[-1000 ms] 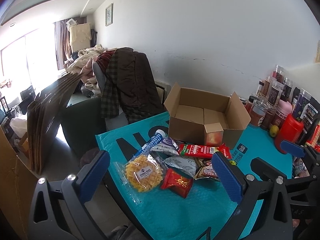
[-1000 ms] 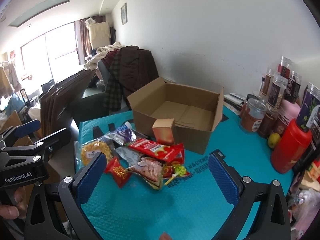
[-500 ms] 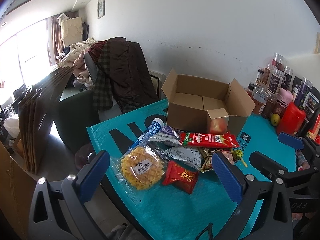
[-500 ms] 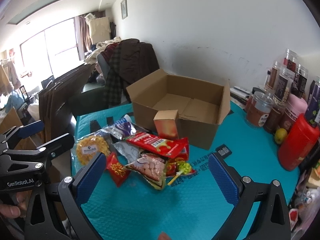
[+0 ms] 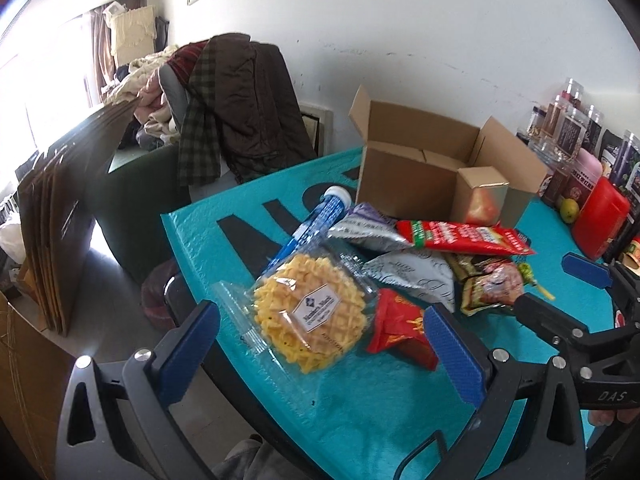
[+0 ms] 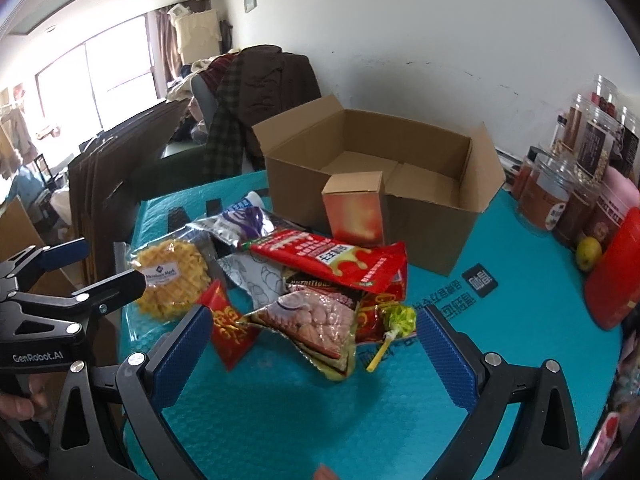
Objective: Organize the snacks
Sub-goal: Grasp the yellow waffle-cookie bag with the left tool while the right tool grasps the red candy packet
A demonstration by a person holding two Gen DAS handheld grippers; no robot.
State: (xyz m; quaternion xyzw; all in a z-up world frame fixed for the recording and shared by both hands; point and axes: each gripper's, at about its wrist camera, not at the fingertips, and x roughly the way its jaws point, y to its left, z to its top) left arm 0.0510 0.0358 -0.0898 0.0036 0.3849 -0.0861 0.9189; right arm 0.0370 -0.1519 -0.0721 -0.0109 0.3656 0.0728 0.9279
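Both grippers closer to snack pile than 1 s ago: left gripper (image 5: 320, 344) over waffle pack (image 5: 310, 320), right gripper (image 6: 312, 350) near nut bag (image 6: 316, 320). Jaws released, empty.

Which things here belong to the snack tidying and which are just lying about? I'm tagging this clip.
Job: waffle pack, long red packet, small red packet, lollipop, blue tube, open cardboard box.

Lying about: jars, red container, jacket on chair.
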